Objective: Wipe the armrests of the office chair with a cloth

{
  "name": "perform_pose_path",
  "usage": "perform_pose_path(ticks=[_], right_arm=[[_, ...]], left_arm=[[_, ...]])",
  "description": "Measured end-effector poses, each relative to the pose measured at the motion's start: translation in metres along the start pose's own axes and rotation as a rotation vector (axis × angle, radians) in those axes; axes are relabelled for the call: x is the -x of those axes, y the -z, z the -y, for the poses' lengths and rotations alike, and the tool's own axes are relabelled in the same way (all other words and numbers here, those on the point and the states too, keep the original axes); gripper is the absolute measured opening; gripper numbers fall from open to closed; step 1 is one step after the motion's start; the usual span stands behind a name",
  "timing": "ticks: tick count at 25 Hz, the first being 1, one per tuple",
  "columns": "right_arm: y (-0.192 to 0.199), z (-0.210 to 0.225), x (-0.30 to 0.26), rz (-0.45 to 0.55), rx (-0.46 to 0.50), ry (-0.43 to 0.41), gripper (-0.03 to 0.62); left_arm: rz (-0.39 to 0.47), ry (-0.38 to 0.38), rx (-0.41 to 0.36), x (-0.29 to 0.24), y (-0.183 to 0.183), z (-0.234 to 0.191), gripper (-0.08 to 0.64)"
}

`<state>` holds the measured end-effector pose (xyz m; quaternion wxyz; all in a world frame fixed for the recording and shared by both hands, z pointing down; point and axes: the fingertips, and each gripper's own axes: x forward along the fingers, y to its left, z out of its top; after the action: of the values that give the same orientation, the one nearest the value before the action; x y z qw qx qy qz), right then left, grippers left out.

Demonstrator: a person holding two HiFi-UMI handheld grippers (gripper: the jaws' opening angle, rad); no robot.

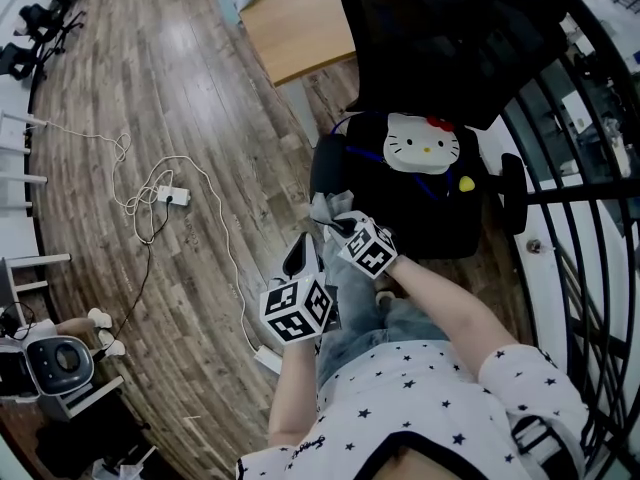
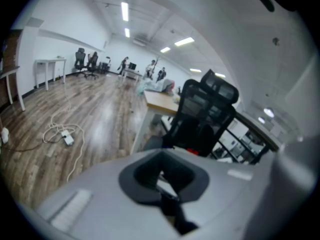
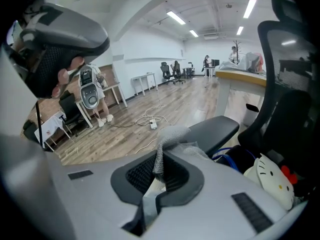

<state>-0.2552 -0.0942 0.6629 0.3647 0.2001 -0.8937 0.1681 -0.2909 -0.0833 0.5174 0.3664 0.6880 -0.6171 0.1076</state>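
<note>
Gripping a bunched grey cloth (image 3: 170, 136), the right gripper (image 3: 159, 171) had its jaws closed tight on the fabric, and a fold stood up above the jaws while another strip hung down below them. That cloth sat at the near end of the chair's left armrest (image 3: 216, 128), a flat black pad. Whether the fabric actually pressed on the pad could not be told. In the head view the same cloth (image 1: 322, 208) showed as a pale lump just beyond the right gripper (image 1: 340, 226), close to the near end of the left armrest (image 1: 322, 168).

The left gripper (image 2: 162, 176) had its jaws drawn together with nothing held between them. In the head view the left gripper (image 1: 299, 255) was held near the person's body, just to the left of the right one and nearer than the chair, apart from the cloth.

The black office chair (image 1: 450, 38) stood just beyond the person, its mesh back on the far side, and a white cat-face cushion (image 1: 422, 143) lay on the seat. The right armrest (image 1: 513, 193) stood well apart from both grippers. A wooden desk (image 1: 300, 28) stood farther off to the left of the chair back, and a white power strip (image 1: 175, 196) with looped cable lay on the plank floor (image 1: 200, 88) far to the left.
</note>
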Motion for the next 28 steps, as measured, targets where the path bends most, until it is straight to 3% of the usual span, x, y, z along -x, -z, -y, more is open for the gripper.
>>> perform_pose_path(ticks=[14,28], right_arm=[[-0.014,0.004,0.099,0.182,-0.098,0.118,0.026],[0.017,0.012,0.236,0.38,-0.23,0.323,0.026]], left_arm=[[-0.017,0.105,-0.085,0.007,-0.003,0.045,0.006],[-0.051,0.277,-0.239,0.015,0.022,0.149,0.006]])
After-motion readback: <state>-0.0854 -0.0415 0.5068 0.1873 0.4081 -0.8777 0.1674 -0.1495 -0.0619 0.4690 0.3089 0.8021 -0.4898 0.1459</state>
